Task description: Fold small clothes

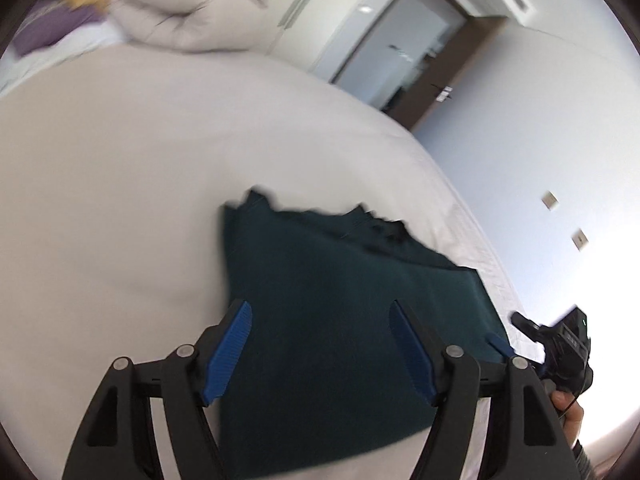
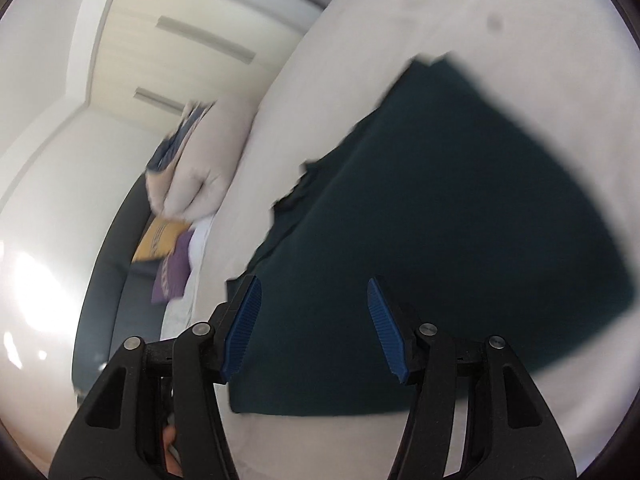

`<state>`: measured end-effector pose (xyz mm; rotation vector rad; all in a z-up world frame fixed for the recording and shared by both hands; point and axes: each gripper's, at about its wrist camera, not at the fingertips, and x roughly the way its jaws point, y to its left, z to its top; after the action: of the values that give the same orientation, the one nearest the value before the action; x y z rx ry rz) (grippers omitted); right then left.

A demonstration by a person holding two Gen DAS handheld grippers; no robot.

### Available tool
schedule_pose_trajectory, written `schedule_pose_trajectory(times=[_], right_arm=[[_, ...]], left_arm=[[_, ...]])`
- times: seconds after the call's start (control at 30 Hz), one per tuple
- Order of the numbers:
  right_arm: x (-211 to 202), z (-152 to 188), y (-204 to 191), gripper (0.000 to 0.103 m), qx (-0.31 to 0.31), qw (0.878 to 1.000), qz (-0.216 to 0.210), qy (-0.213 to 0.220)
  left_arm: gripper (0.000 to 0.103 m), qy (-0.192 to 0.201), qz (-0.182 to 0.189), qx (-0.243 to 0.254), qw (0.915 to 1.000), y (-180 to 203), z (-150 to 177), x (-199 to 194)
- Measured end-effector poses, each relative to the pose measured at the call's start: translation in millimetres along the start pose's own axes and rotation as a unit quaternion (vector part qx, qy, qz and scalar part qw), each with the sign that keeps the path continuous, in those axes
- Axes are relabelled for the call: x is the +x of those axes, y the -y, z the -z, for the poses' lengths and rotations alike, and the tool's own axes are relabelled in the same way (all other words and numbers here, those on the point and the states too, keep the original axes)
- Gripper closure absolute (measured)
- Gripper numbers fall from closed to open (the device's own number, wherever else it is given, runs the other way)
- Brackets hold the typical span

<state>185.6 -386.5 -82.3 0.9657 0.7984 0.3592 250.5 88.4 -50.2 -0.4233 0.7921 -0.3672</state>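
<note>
A dark teal garment (image 1: 328, 312) lies folded flat on the white bed sheet (image 1: 120, 200), its ragged far edge toward the middle of the bed. My left gripper (image 1: 320, 306) hovers over its near part, open, with the blue pads wide apart and nothing pinched. In the right wrist view the same garment (image 2: 460, 220) spreads ahead, and my right gripper (image 2: 313, 282) stands open over its near left corner, holding nothing. The right tool's black housing (image 1: 560, 344) shows at the garment's right edge, with a person's hand (image 1: 568, 412) below it.
A bunched beige duvet (image 1: 180, 8) lies at the far end of the bed, with a yellow cushion (image 2: 160, 236) and a purple cushion (image 2: 172, 272) beside it. A glass door (image 1: 400, 52) and wall stand past the bed's right edge.
</note>
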Motion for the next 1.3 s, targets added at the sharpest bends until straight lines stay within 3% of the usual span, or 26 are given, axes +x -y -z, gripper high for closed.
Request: schedule_pose_trajectory(times=[0.17,0.3,0.47,0.63,0.7,0.8,0.83,0.87,1.03,1.2,1.3], right_arm=[[81,-19,-15,0.048,0.010,0.998,-0.024,-0.050],[119,-35,-5,0.050,0.028,0.998,-0.015,-0.061],[119,-84,25,0.050,0.046,0.998,-0.029,-0.014],[68,-116,74,0.052,0.106,0.992,-0.021,0.071],[44,-118,75,0.049,0.106,0.989,0.009,0.101],[22,-106,65,0.042,0.079,0.992,0.008,0.099],[19,-100,59,0.040,0.064,0.994,0.009,0.093],[16,-92,53,0.039,0.049,0.995,0.007,0.084],[19,-49,31,0.039,0.014,1.000,-0.011,0.014],[54,-23,13,0.039,0.015,0.999,-0.020,-0.030],[67,-10,-4,0.039,-0.001,0.999,-0.015,-0.047]], left_arm=[[0.030,-0.036,0.008,0.004,0.9993,13,-31,62],[0.032,-0.063,-0.036,-0.031,0.9969,-17,-35,97],[0.062,-0.042,-0.004,-0.074,0.9963,-56,-21,90],[0.065,-0.039,0.009,-0.088,0.9953,-68,-15,82],[0.061,-0.038,0.005,-0.096,0.9946,-68,-16,71],[0.024,-0.020,0.012,-0.111,0.9936,-67,-12,43],[0.005,-0.013,0.000,-0.110,0.9939,-68,-10,34],[0.000,-0.002,-0.002,-0.108,0.9941,-69,-6,21],[0.001,-0.038,0.041,-0.130,0.9899,-88,9,2],[0.023,-0.100,0.098,-0.172,0.9751,-103,21,23],[0.027,-0.127,0.095,-0.151,0.9756,-95,24,32]])
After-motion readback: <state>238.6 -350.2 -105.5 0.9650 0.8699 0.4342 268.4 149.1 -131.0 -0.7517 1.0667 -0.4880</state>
